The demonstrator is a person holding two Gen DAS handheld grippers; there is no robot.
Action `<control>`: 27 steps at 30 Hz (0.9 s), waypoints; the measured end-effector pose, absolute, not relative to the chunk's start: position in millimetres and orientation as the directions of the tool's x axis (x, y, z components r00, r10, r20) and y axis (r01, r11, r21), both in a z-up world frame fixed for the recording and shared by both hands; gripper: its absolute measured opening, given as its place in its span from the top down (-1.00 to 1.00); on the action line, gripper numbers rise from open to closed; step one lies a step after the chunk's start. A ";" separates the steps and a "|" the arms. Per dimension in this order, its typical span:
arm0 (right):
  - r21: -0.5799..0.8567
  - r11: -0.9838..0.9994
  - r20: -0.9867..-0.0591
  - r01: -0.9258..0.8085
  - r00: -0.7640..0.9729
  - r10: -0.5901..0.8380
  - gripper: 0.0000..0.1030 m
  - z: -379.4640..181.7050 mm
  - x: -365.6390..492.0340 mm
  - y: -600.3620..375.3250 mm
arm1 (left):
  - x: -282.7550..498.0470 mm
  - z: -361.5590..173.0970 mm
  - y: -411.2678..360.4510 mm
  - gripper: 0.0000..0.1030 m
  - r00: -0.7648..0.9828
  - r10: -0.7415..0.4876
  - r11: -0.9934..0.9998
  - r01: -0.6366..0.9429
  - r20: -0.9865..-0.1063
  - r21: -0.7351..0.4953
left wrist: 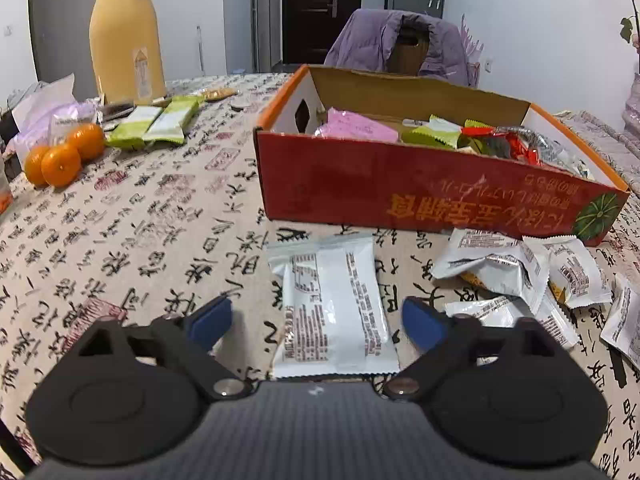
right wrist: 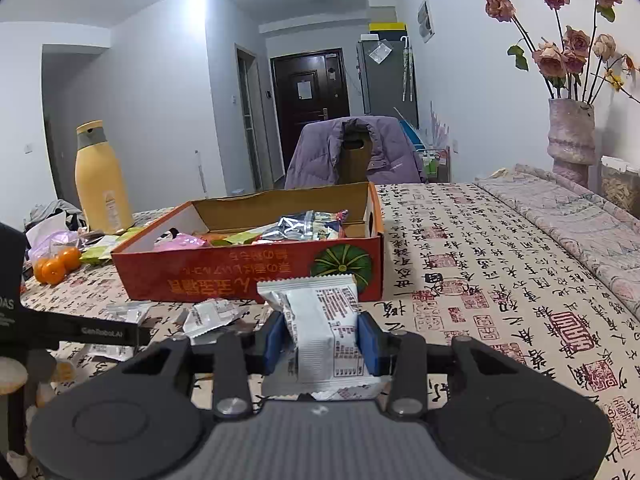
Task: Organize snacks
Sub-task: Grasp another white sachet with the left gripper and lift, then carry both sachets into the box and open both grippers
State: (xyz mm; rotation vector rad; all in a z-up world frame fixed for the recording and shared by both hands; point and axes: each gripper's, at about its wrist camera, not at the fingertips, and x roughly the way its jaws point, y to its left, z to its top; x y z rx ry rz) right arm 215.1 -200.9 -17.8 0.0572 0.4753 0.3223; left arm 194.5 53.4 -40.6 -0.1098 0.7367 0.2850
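Left gripper (left wrist: 316,320) fingers stood apart, straddling a white snack packet (left wrist: 332,304) lying flat on the tabletop (left wrist: 140,220). Right gripper (right wrist: 322,338) fingers were clamped on another white packet (right wrist: 320,332); red snack box (right wrist: 248,272) at 11 o'clock.

The box (left wrist: 420,196) sits on the worktop (left wrist: 140,220) with snack packets (left wrist: 440,136) inside it. Before its near wall lies one packet (left wrist: 332,304), with a heap of packets (left wrist: 532,276) to its right. Far left are the oranges (left wrist: 60,158), and behind them the bottle (left wrist: 126,36); a chair (left wrist: 400,44) stands behind the box.
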 end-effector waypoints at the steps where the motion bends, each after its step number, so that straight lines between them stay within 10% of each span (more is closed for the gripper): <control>1: 0.129 0.948 -0.440 -0.290 0.840 0.317 0.24 -18.1 215.5 -201.3 | 194.5 -41.1 52.0 -0.71 0.705 0.224 0.956 -0.294 -0.673 0.011; 10: 0.133 0.949 -0.447 -0.286 0.837 0.315 0.24 -20.5 217.8 -199.0 | 184.1 -35.8 51.8 0.18 0.745 0.180 0.966 -0.257 -0.642 -0.028; 27: 0.103 0.947 -0.422 -0.303 0.849 0.318 0.24 -4.9 216.2 -186.5 | 160.9 10.6 57.4 0.19 0.841 0.147 0.977 -0.206 -0.521 -0.057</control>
